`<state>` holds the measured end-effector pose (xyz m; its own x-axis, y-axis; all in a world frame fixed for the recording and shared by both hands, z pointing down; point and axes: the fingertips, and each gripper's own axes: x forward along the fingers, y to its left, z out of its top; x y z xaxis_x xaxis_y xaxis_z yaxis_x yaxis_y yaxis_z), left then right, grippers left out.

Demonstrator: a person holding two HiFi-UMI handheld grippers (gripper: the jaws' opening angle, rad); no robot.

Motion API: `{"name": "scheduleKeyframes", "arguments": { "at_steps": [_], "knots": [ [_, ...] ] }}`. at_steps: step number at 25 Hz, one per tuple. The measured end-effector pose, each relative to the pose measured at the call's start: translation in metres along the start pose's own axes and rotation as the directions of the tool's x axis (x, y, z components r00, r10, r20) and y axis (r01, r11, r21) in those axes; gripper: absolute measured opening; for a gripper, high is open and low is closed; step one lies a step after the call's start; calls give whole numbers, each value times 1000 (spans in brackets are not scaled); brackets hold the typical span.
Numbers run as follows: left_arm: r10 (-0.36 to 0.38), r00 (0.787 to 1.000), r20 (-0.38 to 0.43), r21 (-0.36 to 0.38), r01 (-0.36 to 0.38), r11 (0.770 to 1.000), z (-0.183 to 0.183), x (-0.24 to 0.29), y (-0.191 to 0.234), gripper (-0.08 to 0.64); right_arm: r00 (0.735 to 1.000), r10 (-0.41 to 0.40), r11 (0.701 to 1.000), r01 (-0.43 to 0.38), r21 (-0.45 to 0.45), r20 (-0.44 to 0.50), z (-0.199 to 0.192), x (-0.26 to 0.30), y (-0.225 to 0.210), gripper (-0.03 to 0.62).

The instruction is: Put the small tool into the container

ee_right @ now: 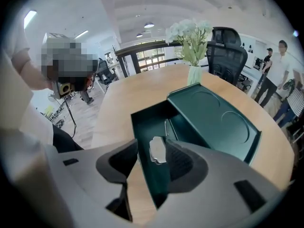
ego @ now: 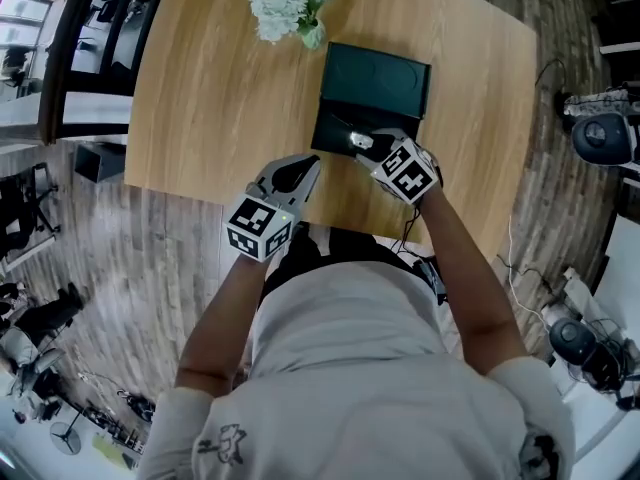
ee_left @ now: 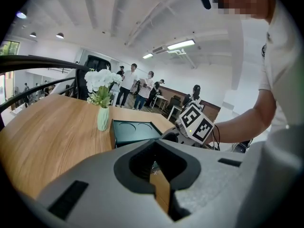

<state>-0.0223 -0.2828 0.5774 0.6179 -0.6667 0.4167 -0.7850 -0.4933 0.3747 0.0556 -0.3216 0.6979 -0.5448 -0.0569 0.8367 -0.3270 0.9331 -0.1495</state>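
Dark green container, lid swung open, just beside the flower vase, small silver tool inside its open tray

The right claw hides the container's near right corner.

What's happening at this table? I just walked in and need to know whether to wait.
A person is working with a handheld gripper in each hand at a wooden table. The right gripper hangs over the open dark green container with its jaws apart. The small silvery tool sits between them, over the box's opening; I can't tell if it rests on the bottom. The left gripper is shut and empty, near the table edge.
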Motion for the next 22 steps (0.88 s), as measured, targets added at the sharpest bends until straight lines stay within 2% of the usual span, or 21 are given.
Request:
{"name": "scheduleKeyframes", "arguments": {
  "at_steps": [3,6,13,18,22],
  "knots": [
    [-18,1000,6,23,18,1000,4,-8,-9,5,999,-24,1000,23,19,32,3,-10,9,179],
    [-41,999,6,49,41,998,7,-17,-18,5,996,-60,998,58,34,68,8,-24,20,136],
    [-106,994,5,123,105,987,16,-51,-44,5,969,-137,990,125,68,205,32,-75,61,33],
    [-149,989,10,179,145,973,19,-79,-58,5,929,-180,980,140,143,324,51,-110,94,6],
    [-184,983,20,220,176,960,33,-100,-68,5,864,-213,965,113,238,456,76,-142,109,6]
  ]
}}
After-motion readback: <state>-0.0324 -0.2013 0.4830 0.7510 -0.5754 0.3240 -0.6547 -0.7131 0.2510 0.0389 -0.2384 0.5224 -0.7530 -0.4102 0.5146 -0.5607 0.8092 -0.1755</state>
